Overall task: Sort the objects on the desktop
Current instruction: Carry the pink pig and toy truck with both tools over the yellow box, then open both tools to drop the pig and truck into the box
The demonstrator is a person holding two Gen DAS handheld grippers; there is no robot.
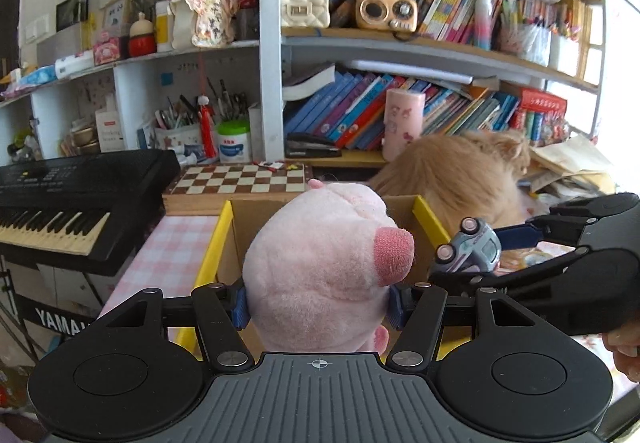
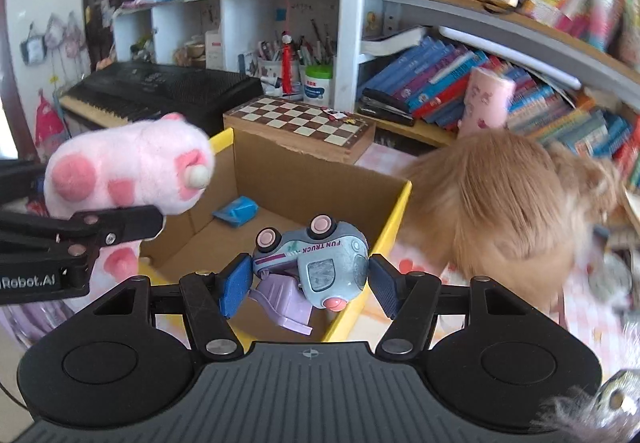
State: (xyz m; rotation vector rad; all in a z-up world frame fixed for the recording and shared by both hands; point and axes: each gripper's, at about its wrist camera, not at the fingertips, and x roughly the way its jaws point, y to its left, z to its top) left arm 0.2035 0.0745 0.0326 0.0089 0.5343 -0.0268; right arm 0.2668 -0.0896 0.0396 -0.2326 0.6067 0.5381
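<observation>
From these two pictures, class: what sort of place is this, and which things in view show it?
Probably a child's study or bedroom at home: packed bookshelves, an electronic keyboard beside a chessboard, and a long-haired pet on the desk.

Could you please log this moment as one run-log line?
left tool: shut on pink plush | right tool: shut on toy car | both above cardboard box
</observation>
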